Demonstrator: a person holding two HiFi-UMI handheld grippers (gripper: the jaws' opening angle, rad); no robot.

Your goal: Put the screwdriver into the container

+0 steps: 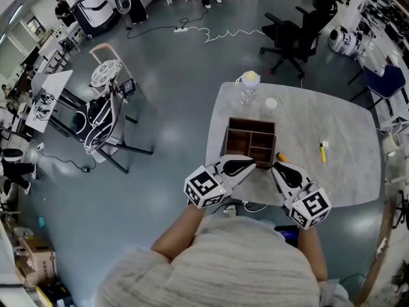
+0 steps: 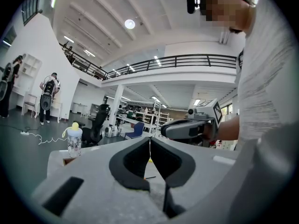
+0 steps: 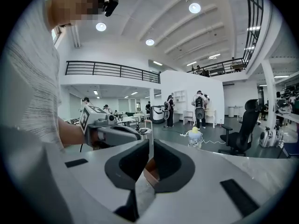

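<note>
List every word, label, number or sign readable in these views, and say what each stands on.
No text can be read in any view.
Left gripper, cube: black-and-white square marker pattern only, no letters or digits.
Right gripper, cube: the same kind of pattern, no letters or digits.
Bottle: printed pattern on its side, too small to read.
Screwdriver: any marking is too small to read.

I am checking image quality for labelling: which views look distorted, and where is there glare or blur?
Head view: strong fisheye bending, soft glare on the floor, table sharp. Left gripper view: dark round vignette. Right gripper view: same vignette, ceiling lamps blown out.
</note>
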